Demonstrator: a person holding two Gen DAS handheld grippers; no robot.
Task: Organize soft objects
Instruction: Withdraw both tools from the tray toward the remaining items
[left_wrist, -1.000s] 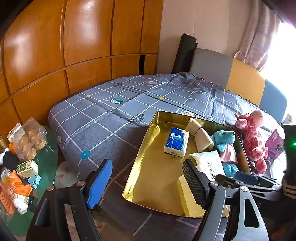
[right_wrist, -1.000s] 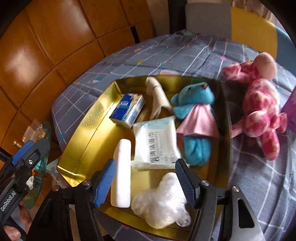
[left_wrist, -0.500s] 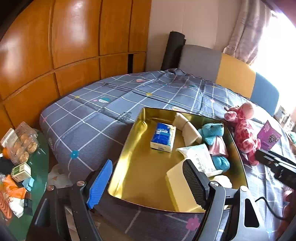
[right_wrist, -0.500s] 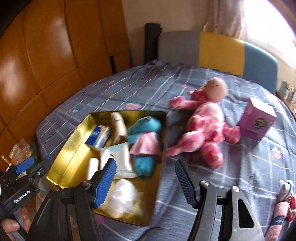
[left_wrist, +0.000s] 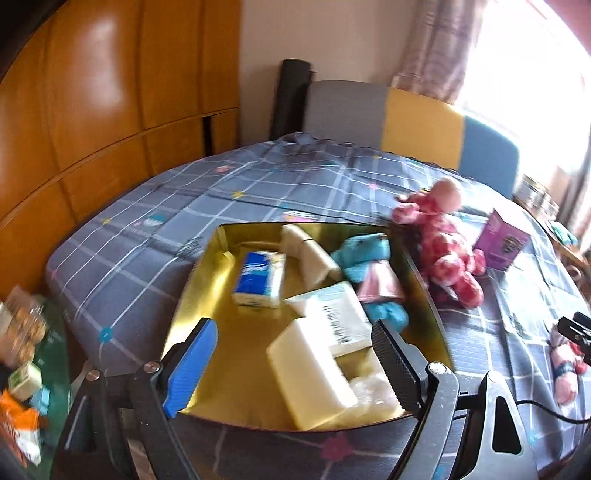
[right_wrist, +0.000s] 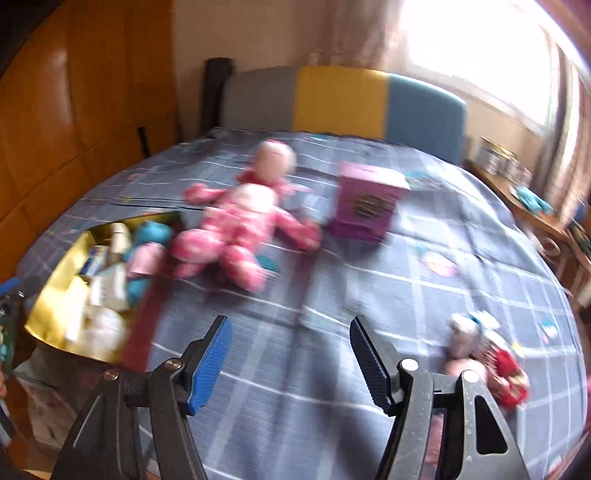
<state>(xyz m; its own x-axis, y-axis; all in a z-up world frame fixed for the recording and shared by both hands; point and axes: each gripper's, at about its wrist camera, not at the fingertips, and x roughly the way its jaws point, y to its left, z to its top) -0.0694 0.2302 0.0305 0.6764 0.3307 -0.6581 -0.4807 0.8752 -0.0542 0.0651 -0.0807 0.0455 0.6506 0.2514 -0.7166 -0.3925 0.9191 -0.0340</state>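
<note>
My left hand-held gripper (left_wrist: 291, 363) hangs over the near end of the gold tray (left_wrist: 207, 273) on the bed (left_wrist: 147, 236), its jaws opening with nothing pressed between them; only the tray's contents show in the gap. Inside the tray, a blue-and-white tissue pack (left_wrist: 258, 278) lies toward 11 o'clock from my fingers, a rolled beige cloth (left_wrist: 314, 254) beyond it at 12, and a teal plush (left_wrist: 369, 273) in a pink dress along the tray's right wall at 1 o'clock. A white wipes packet (left_wrist: 332, 317) sits beside the plush, a pale foam block (left_wrist: 310, 373) lies right between my pads in the view, and a crumpled clear bag (left_wrist: 373, 391) is tucked against the near right corner. My right hand-held gripper (right_wrist: 290, 360) is over bare bedspread, jaws apart and empty. From it, the pink spotted plush (right_wrist: 240, 221) lies sprawled at 11 o'clock, just outside the tray's right wall, with a purple box (right_wrist: 365, 203) standing at 1 o'clock, near the plush's leg. A small white-and-red plush (right_wrist: 480, 350) lies at 3 o'clock, just beside my right finger. The right view is blurred, so finer detail on these I cannot tell.
</note>
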